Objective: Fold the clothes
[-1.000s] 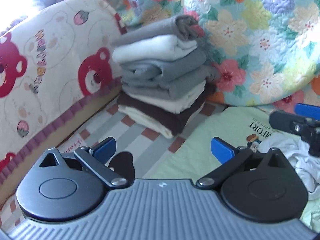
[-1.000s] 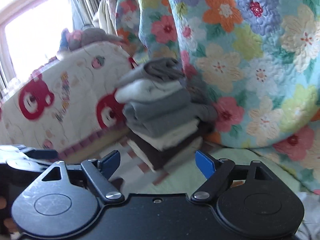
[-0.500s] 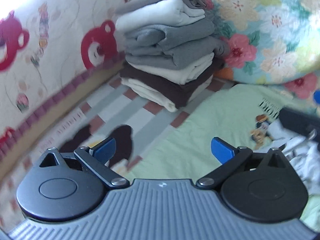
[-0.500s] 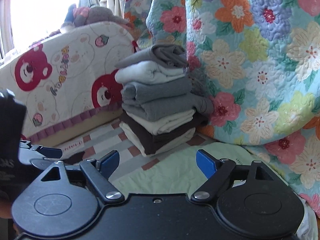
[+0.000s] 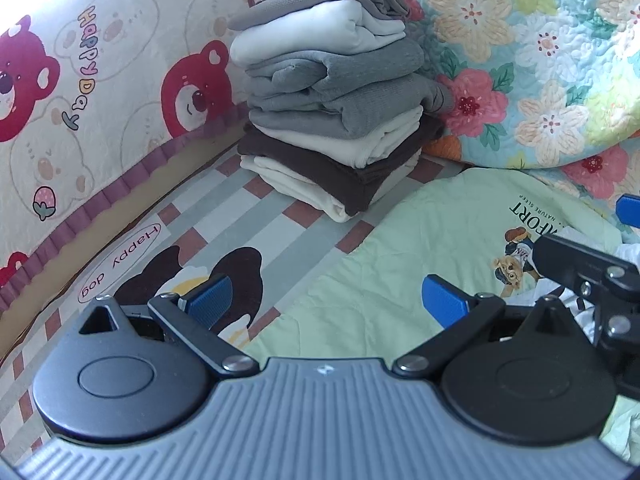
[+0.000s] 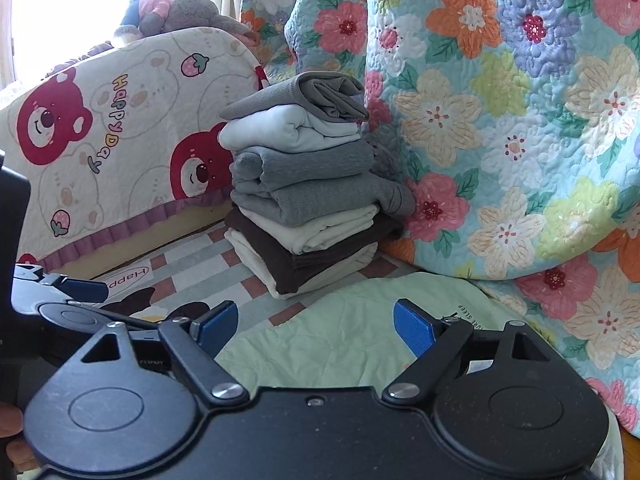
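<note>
A pale green T-shirt [image 5: 420, 252] with a printed bear lies spread on the bed; it also shows in the right wrist view [image 6: 352, 332]. A stack of folded grey, white and brown clothes [image 5: 336, 92] stands behind it against the headboard, also seen in the right wrist view [image 6: 308, 188]. My left gripper [image 5: 326, 300] is open and empty above the shirt's left edge. My right gripper [image 6: 316, 322] is open and empty above the shirt. The right gripper's body [image 5: 584, 272] shows at the right of the left wrist view.
A bear-print headboard cover [image 5: 100, 92] runs along the left. A flowered quilt [image 6: 500, 128] hangs at the back and right. A white crumpled garment [image 5: 576, 296] lies at the right edge. The checked sheet [image 5: 224, 220] lies left of the shirt.
Both grippers have tilted and dropped lower toward the green shirt, so the stack sits higher in view. Both stay open and empty.
</note>
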The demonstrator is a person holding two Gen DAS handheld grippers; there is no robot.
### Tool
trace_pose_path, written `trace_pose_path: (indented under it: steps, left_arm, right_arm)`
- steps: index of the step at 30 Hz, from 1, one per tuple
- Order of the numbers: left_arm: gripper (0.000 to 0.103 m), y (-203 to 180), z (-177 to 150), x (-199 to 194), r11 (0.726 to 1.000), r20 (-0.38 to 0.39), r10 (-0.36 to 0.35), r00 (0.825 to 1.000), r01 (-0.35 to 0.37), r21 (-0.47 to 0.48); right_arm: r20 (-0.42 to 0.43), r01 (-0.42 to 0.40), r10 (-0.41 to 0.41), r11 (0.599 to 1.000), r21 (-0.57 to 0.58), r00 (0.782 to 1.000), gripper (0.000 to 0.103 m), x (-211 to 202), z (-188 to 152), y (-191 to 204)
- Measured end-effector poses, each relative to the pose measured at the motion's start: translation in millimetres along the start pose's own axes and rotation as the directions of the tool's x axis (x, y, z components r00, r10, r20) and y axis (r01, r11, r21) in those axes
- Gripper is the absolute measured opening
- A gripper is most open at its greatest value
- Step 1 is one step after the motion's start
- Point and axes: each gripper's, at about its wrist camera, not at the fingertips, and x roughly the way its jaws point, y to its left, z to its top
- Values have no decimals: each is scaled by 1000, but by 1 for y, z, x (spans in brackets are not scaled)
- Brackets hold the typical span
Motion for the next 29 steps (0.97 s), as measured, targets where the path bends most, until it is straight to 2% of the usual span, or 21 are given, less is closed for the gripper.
trace_pose_path:
  steps: [19, 29]
  left_arm:
    - [103, 3, -3, -3, 999, 9, 31, 999, -31, -13]
    - [103, 6, -3, -7, 1000, 27, 26, 999, -25, -14]
  right_arm:
    - [3, 36, -36, 999, -31, 999, 88, -3, 0, 8]
    - [11, 32, -32, 999, -25, 999, 88, -6, 1, 8]
